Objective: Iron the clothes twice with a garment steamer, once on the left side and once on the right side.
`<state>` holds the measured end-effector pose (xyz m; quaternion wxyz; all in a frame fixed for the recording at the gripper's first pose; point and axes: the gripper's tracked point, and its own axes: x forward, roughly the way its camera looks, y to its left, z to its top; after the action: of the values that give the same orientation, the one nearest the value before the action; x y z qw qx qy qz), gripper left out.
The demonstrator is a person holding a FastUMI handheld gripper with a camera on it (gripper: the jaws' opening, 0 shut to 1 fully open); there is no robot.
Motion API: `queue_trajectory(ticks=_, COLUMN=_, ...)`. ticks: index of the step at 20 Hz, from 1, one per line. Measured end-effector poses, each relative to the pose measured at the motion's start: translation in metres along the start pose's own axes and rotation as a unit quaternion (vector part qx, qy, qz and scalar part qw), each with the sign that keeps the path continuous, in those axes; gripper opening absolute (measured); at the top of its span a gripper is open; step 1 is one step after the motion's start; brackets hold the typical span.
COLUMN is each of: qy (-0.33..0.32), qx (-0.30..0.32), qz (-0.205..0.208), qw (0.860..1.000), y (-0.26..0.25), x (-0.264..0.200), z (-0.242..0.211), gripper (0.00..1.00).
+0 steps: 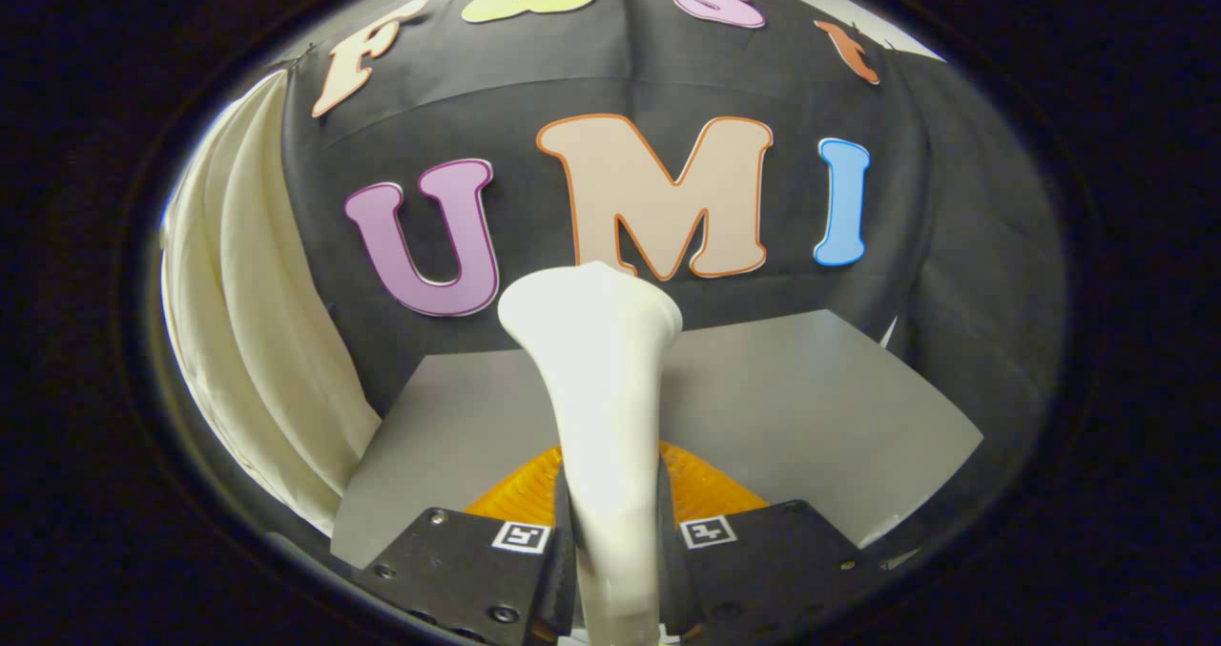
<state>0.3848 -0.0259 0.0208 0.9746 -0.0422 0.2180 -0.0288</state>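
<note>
We've got the tongs [610, 541] clamped on the steamer [601, 388], head up, ready to swing toward the cream clothes [258, 341] hanging left.

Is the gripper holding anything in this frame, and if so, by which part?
Yes. The gripper is shut on the cream-white plastic garment steamer, both fingers pressing on its narrow handle; its flared head stands beyond them, above the grey table.
</note>
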Motion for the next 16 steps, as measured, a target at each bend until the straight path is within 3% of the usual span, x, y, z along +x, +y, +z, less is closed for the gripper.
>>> queue_trajectory(ticks=6, qy=-0.035, qx=-0.015, qz=-0.008, qw=0.999, y=0.014, x=-0.054, z=-0.025, gripper=0.35)
queue_trajectory(ticks=16, qy=-0.102, qx=0.007, qz=0.033, qw=0.994, y=0.086, x=-0.178, z=-0.028, gripper=0.33)
